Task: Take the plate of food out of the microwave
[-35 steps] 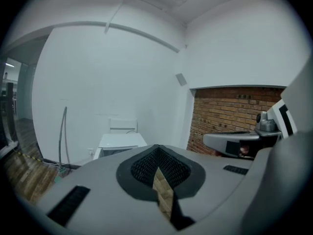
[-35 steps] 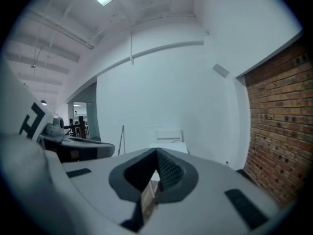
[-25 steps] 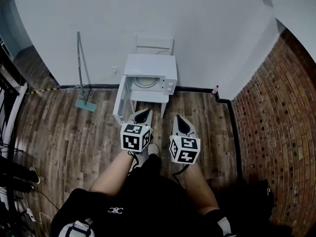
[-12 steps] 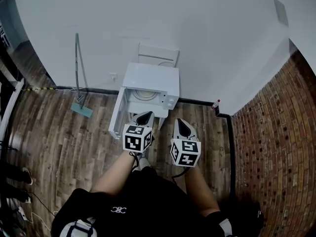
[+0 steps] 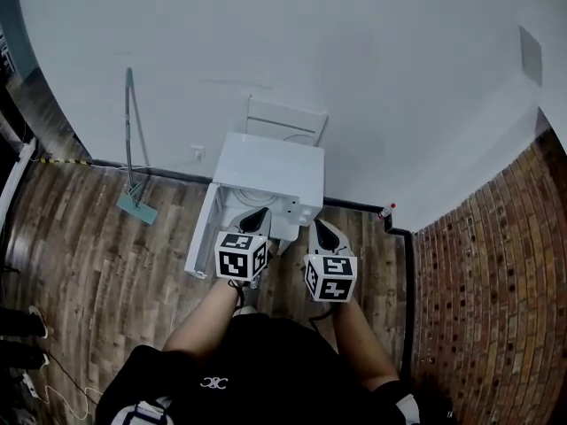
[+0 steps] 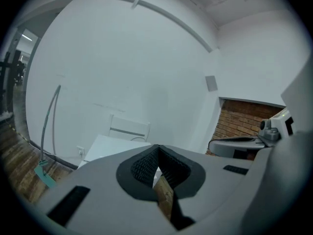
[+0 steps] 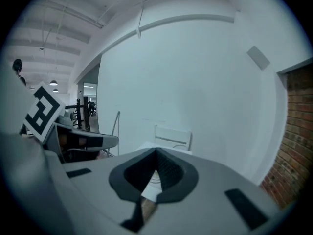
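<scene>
Microwave (image 5: 275, 171) stands against the white wall with its door (image 5: 200, 237) swung open to the left. Opening step: done.

Left gripper (image 5: 259, 213): jaws together, nothing between them, tips held just before the open cavity. Right gripper (image 5: 321, 227): jaws also together and empty, just beside the microwave's front right corner. Neither touches anything that I can see.

Plate of food (image 7: 154, 178): from above, the left gripper covers most of the opening, so the plate cannot be made out there. In the right gripper view a pale curved edge shows below the closed tips. I judge this to be the plate's rim, inside the cavity. Not yet taken out.

Judged remaining: open a gripper, reach into the cavity, close on the plate's rim, draw it out level, set it down. Task stands at an early stage: access gained, plate not yet gripped.
</scene>
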